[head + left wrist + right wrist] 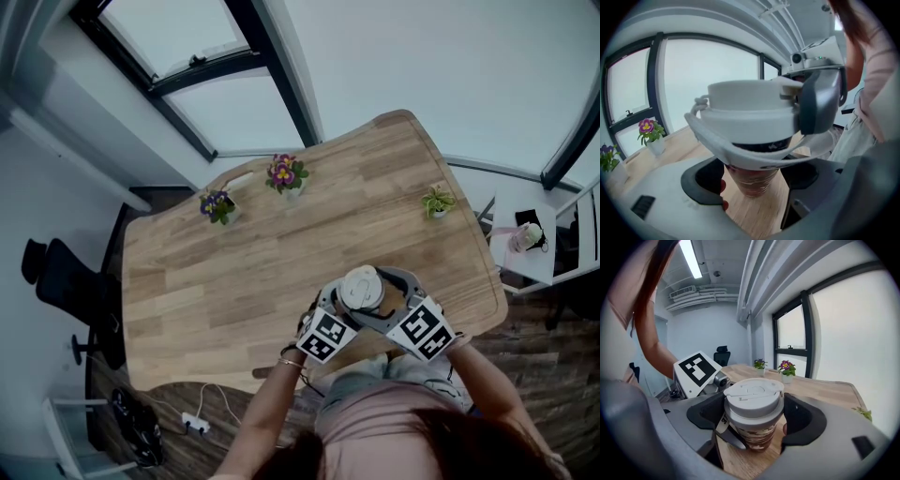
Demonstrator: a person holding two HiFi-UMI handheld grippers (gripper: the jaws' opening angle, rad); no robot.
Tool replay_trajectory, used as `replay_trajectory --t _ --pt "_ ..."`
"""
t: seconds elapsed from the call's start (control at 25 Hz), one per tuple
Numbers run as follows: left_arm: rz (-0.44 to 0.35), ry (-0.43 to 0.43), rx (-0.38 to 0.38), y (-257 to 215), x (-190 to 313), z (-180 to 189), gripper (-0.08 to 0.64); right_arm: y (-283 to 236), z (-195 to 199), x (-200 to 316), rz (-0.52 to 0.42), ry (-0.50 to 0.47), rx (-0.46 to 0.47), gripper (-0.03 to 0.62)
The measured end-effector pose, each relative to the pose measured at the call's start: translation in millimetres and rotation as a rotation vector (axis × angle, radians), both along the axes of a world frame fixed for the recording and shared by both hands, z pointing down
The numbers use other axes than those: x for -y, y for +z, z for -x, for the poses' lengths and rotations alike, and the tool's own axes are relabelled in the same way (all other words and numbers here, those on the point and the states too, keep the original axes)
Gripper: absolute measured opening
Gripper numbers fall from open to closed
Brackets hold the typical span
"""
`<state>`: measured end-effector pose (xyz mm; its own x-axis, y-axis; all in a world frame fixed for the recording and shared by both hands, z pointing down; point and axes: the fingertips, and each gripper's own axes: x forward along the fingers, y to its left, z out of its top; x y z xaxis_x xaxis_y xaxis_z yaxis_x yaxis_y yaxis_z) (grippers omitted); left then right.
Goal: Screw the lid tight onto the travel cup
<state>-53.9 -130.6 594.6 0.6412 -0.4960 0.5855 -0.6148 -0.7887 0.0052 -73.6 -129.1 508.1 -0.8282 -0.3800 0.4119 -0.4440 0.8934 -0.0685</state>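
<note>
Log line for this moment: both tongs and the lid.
left tongs: gripping travel cup body | right tongs: gripping lid | lid: on cup | site: wooden table

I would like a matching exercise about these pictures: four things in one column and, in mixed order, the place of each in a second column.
Things
1. lid
2. travel cup body
3. pink-flowered plant
4. black chair

Places
A. on the floor, left of the table
B. between the left gripper jaws
C. at the table's far edge
D. between the right gripper jaws

Pairs: 1-D, 2-B, 3-C, 4-A
</note>
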Motion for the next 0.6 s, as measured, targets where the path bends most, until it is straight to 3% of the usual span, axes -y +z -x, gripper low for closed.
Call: replay_trajectory --t 0.2,0.32,0.44,0.6 --pt "-0.011 -0.046 -0.015 1.2 4.4 0.5 0.362 2.5 -2.1 2.6 0.009 0.032 0.013 0.38" --pt "0.002 0.031 -0.013 1.3 1.3 -1.5 0.362 7.7 0.2 0.8 0.077 -0.052 -0.011 0.382" --pt "0.026 0.128 0.013 1.8 -3.5 -4.5 0.362 8.5 3.4 -0.9 0.085 -0.146 -0.04 0.382" --pt "0.033 0.131 0.022 1.3 -1.0 -4.6 0.362 4.5 4.8 2.1 0.07 -0.137 -0.012 0.383"
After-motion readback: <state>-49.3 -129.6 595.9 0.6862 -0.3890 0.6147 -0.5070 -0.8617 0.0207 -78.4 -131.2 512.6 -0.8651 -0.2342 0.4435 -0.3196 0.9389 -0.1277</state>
